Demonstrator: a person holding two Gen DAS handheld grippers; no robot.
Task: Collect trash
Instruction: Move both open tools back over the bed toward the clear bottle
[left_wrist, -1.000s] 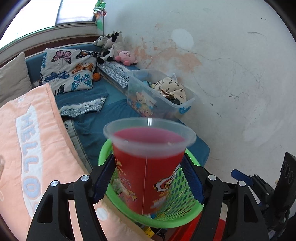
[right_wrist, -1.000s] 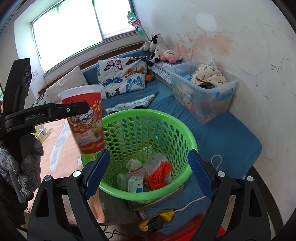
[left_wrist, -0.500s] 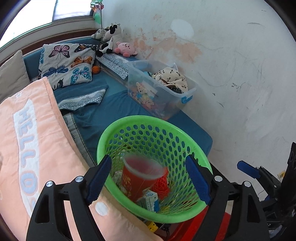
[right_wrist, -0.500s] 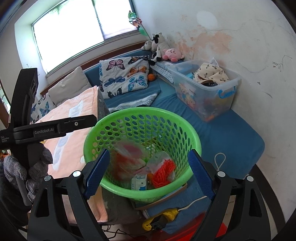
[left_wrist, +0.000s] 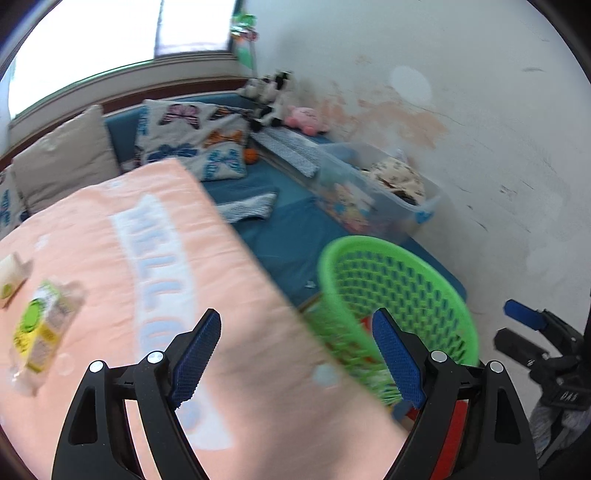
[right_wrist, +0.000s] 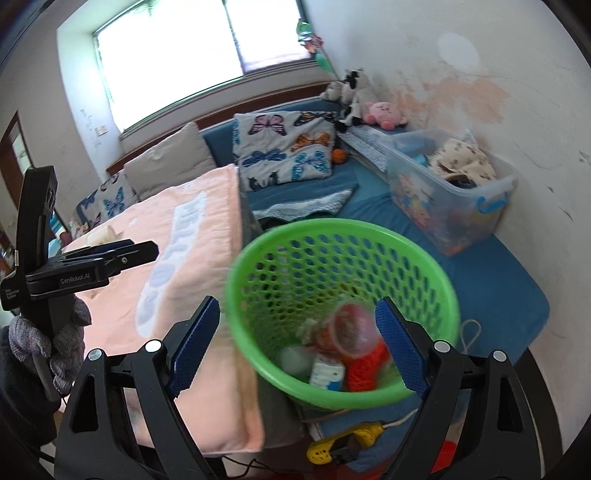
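The green mesh basket (right_wrist: 436, 273) stands beside the pink blanket and holds the red paper cup (right_wrist: 351, 326), a small carton, an orange net and other trash. It also shows in the left wrist view (left_wrist: 436, 280). My left gripper (left_wrist: 295, 360) is open and empty above the pink "HELLO" blanket (left_wrist: 166, 236). It shows in the right wrist view (right_wrist: 122, 254) at the left. My right gripper (right_wrist: 295, 347) is open and empty in front of the basket. A yellow-green carton (left_wrist: 40, 332) and a pale carton (left_wrist: 11, 273) lie on the blanket at the left.
A clear storage bin (right_wrist: 458, 195) with clothes sits on the blue mattress (right_wrist: 517, 288) by the stained wall. Butterfly pillows (right_wrist: 288, 147) and plush toys (right_wrist: 384, 110) lie at the back. A yellow power strip (right_wrist: 343, 443) lies on the floor below the basket.
My left gripper let go of the red cup, which dropped into the green basket. The left gripper then swung left over the pink blanket. The right gripper shifted slightly left.
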